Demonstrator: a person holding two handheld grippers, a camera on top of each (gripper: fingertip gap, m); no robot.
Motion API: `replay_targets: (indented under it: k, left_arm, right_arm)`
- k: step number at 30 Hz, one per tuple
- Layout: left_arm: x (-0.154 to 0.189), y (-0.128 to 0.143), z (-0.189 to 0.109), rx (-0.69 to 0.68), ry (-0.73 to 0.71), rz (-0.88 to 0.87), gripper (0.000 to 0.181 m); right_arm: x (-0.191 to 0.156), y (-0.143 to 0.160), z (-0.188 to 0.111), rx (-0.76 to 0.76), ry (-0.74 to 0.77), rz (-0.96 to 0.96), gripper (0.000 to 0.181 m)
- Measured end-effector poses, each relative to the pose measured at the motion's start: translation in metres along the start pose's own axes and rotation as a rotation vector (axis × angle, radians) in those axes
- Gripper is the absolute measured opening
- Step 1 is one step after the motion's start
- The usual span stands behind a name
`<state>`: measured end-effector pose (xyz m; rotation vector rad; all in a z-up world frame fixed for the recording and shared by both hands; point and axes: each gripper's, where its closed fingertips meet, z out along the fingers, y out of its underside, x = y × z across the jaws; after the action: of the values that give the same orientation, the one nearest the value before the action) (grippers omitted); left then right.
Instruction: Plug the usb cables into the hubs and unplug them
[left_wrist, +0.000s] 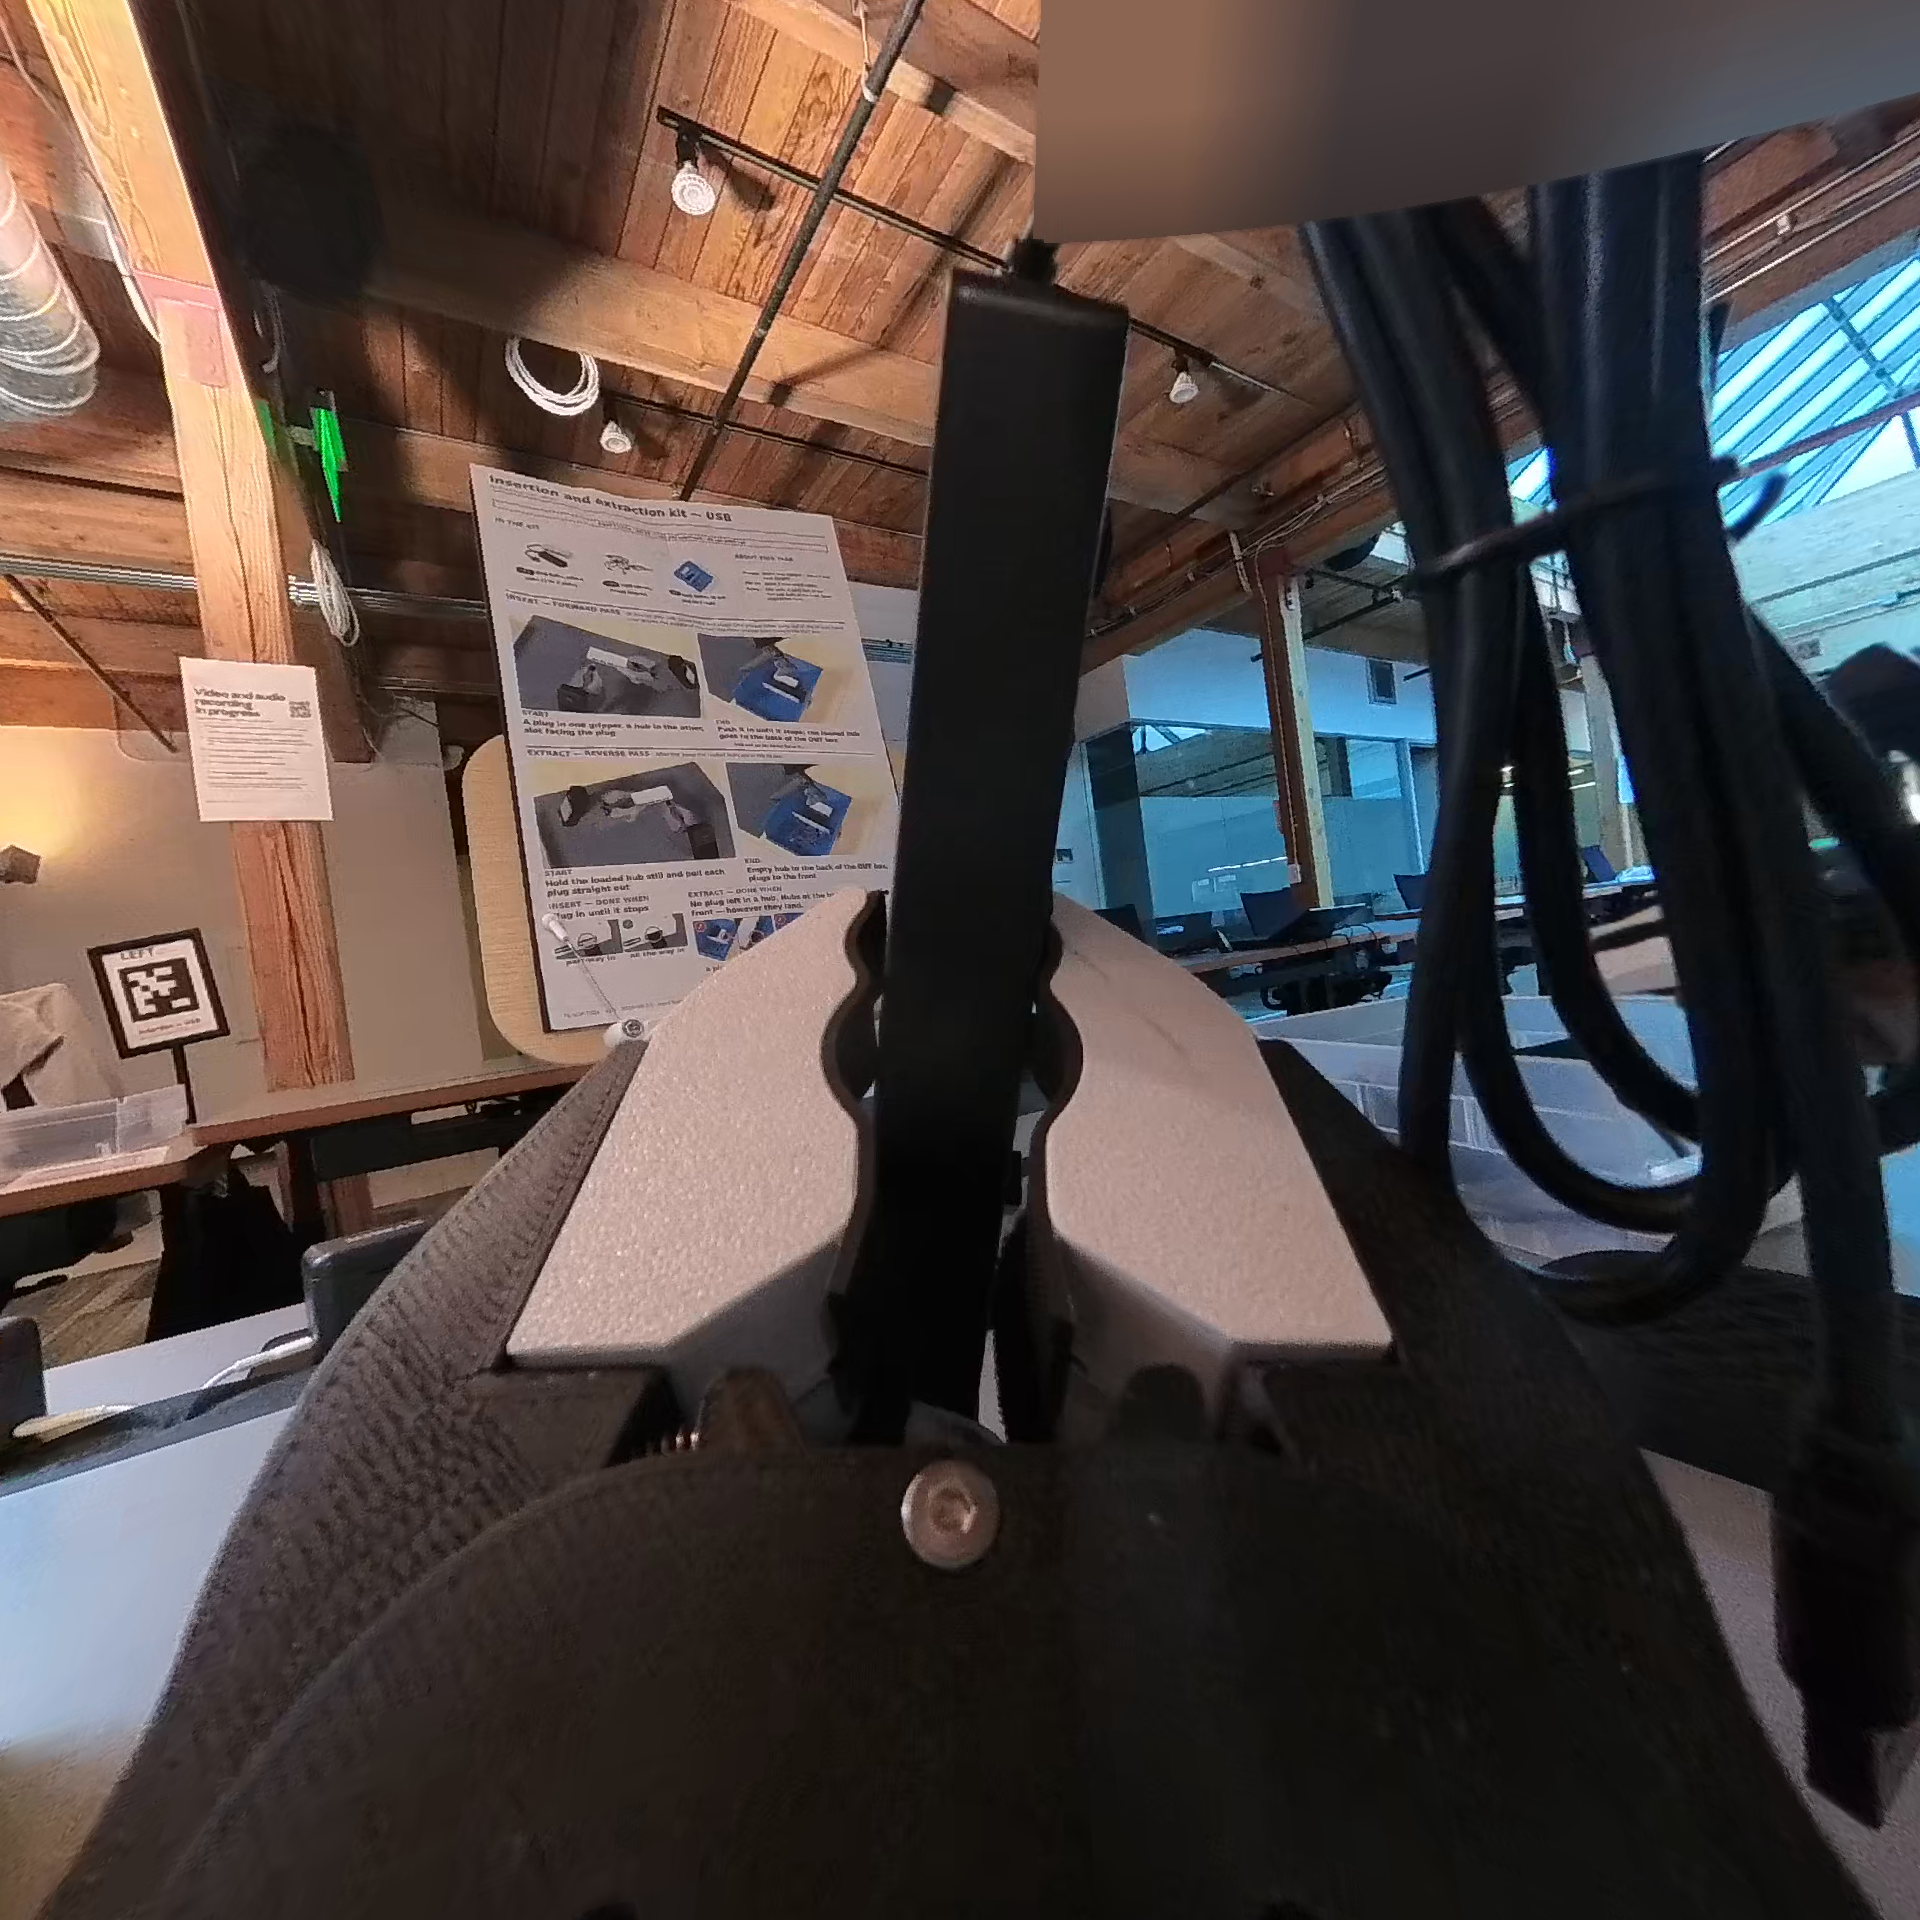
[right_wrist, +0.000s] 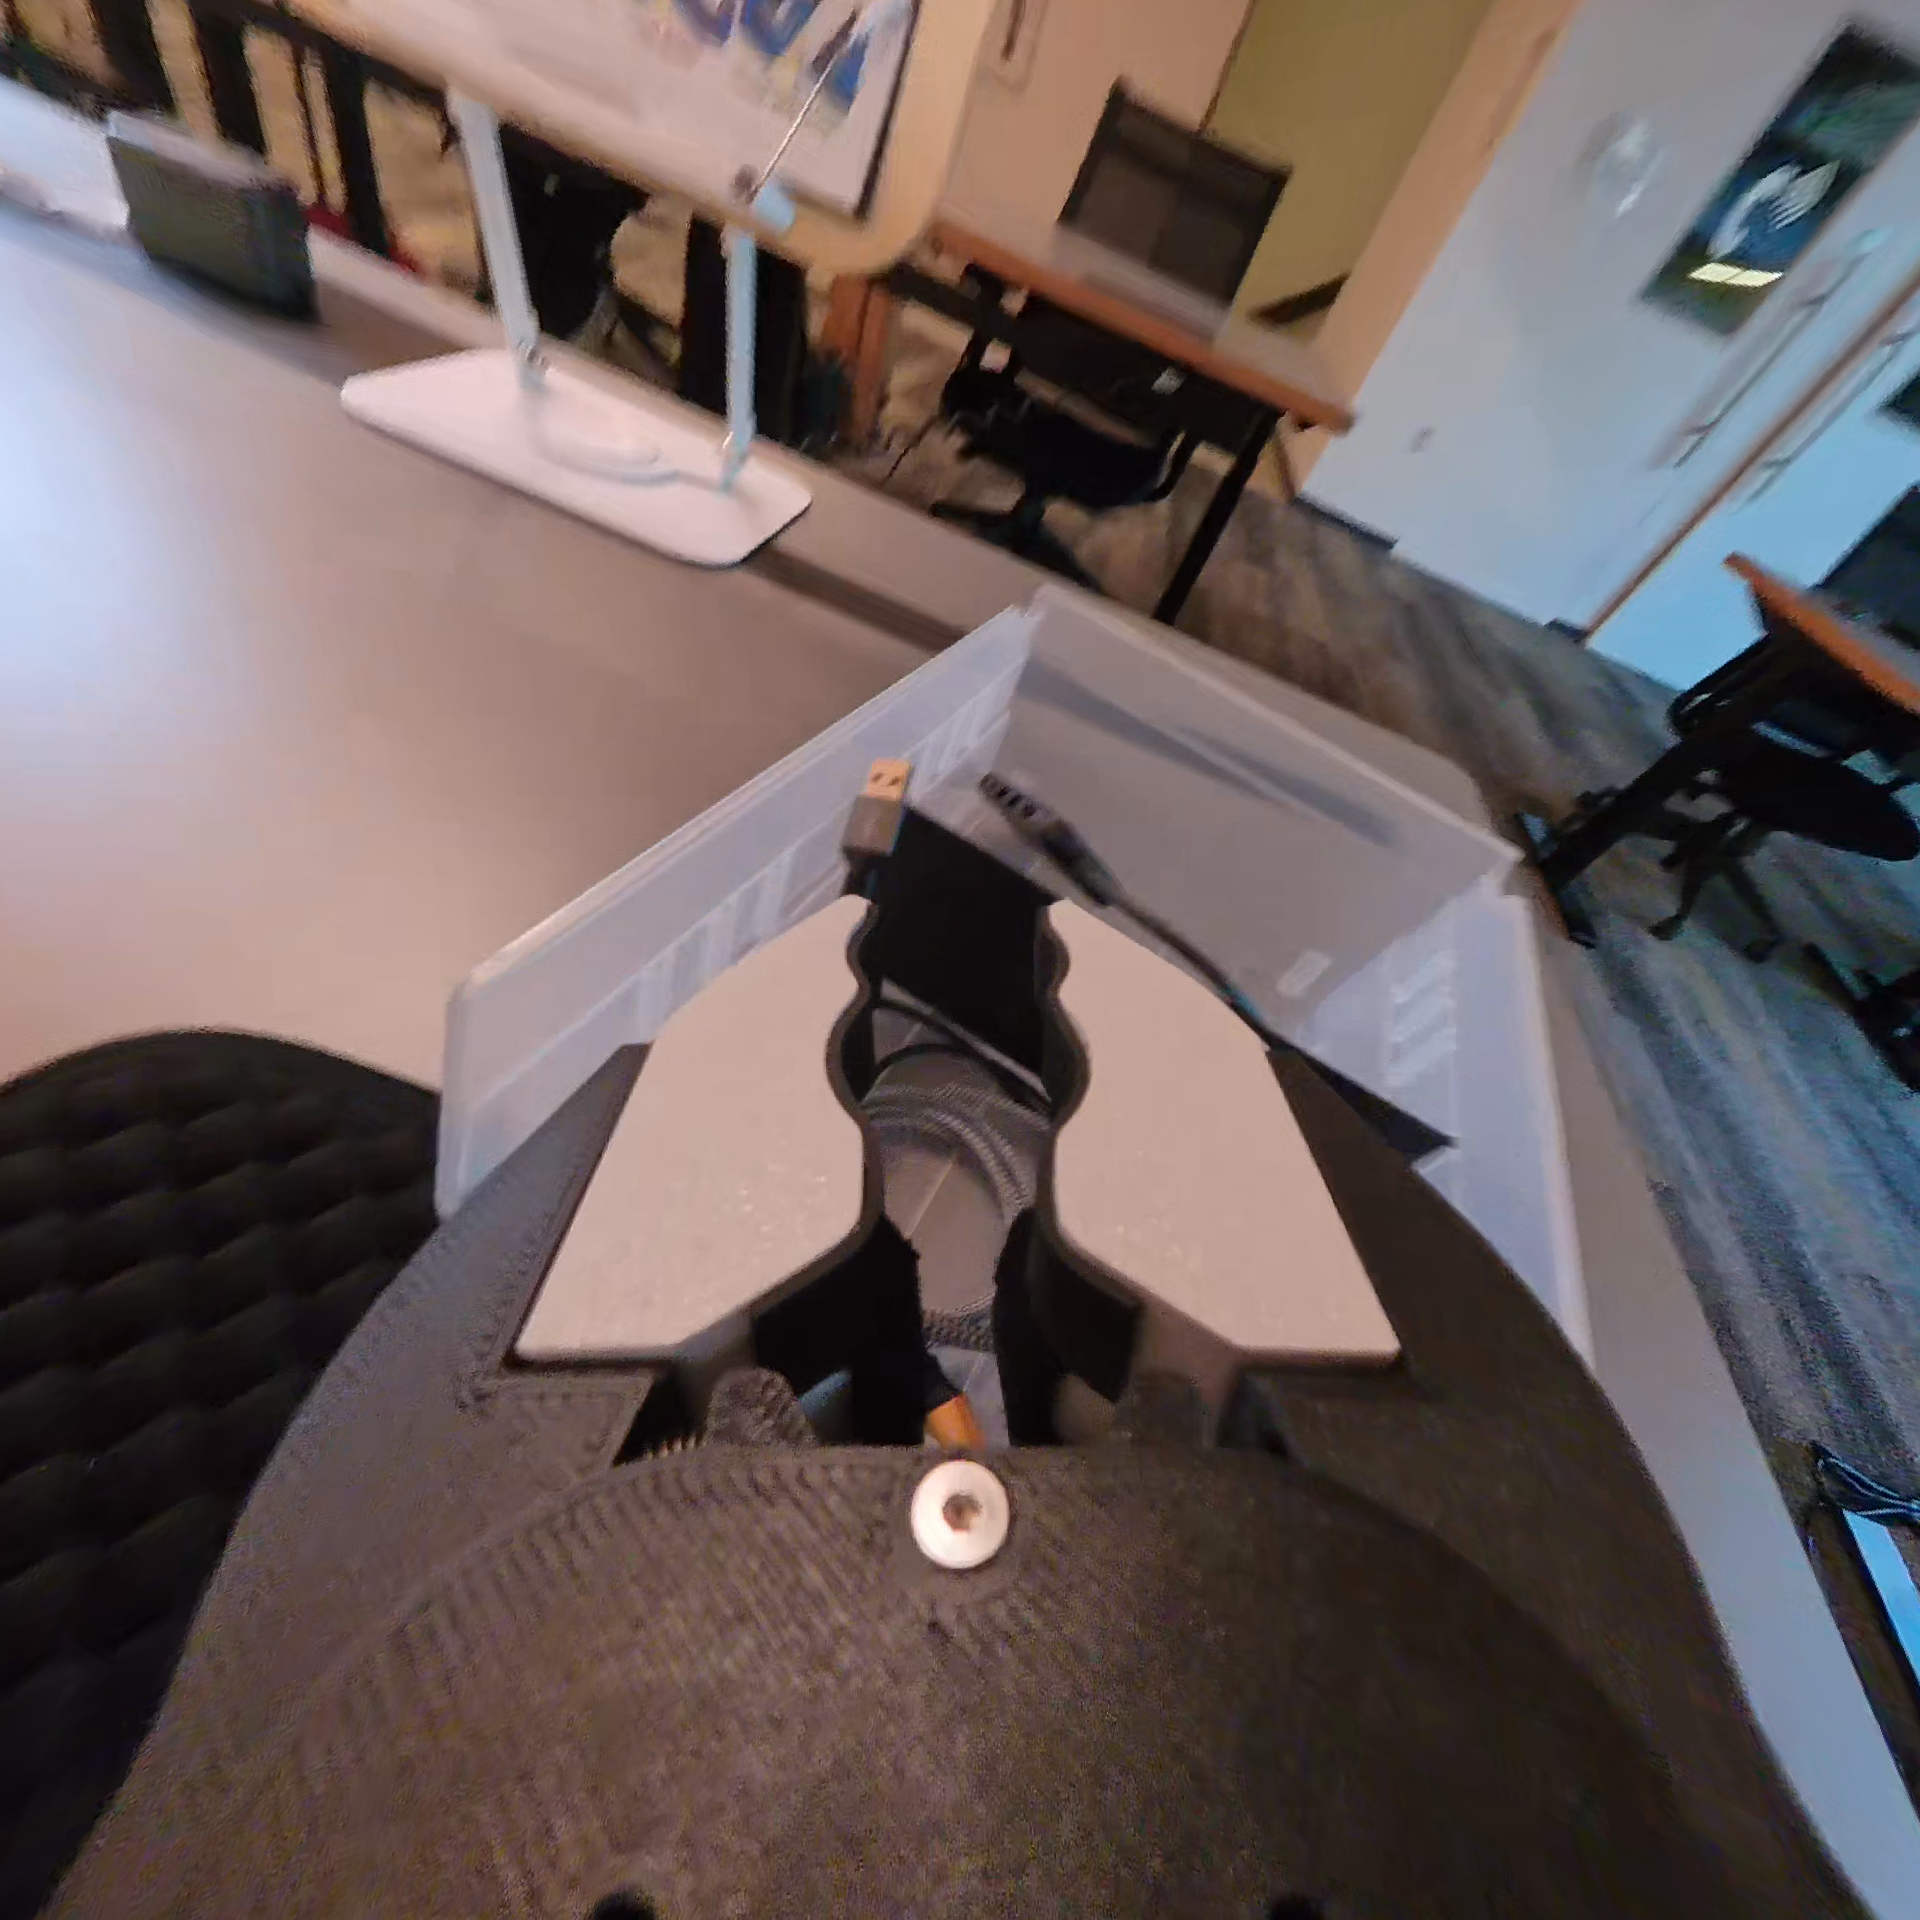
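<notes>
Left gripper (left_wrist: 961, 997) clamps black hub (left_wrist: 997, 665) upright | cable bundle (left_wrist: 1579, 727) hangs right.

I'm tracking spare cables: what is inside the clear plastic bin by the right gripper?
Inside the clear plastic bin: a black cable with a metal USB plug and a dark plug-ended cable. The right gripper hides the bin's near floor.

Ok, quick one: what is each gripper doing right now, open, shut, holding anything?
Left gripper: shut on the black hub, held pointing up.
Right gripper: shut on a USB cable plug, over the clear plastic bin.
</notes>
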<state>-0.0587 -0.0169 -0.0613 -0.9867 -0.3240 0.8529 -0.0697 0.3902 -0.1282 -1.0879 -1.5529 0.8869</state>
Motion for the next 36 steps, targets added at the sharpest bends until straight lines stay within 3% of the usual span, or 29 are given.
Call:
replay_targets:
  k: [4,8,10,18,21,23,27,31,36]
  left_arm:
    - [0.0,0.002,0.0,-0.009,0.001,0.0,0.026]
    - [0.0,0.003,0.001,-0.016,0.003,-0.001,0.026]
    - [0.0,0.004,0.001,-0.019,0.003,0.004,0.026]
    - [0.003,0.007,0.002,-0.033,0.014,0.002,0.026]
    - [0.002,0.007,0.002,-0.033,0.014,0.0,0.026]
    - [0.002,0.008,0.003,-0.04,0.016,-0.017,0.026]
    - [0.0,0.009,0.003,-0.037,0.019,-0.06,0.026]
    - [0.008,0.008,0.003,-0.024,0.106,-0.171,0.026]
    - [0.046,0.008,0.001,-0.058,0.411,-0.38,0.026]
  right_arm:
    - [-0.029,0.032,0.02,-0.242,-0.143,-0.087,0.02]
    - [-0.041,0.066,0.044,-0.497,-0.228,-0.053,0.019]
    - [-0.049,0.073,0.049,-0.549,-0.272,-0.039,0.004]
    - [-0.035,0.104,0.028,-0.769,-0.226,-0.075,0.003]
    - [-0.026,0.087,0.027,-0.649,-0.167,-0.082,0.027]
    - [-0.018,0.061,0.025,-0.5,-0.084,-0.08,0.037]
    - [-0.045,-0.03,0.008,0.014,-0.048,-0.051,0.044]
    - [-0.145,-0.11,-0.028,0.453,-0.375,-0.123,0.052]
    - [-0.265,-0.154,-0.08,0.733,-0.876,-0.173,0.07]
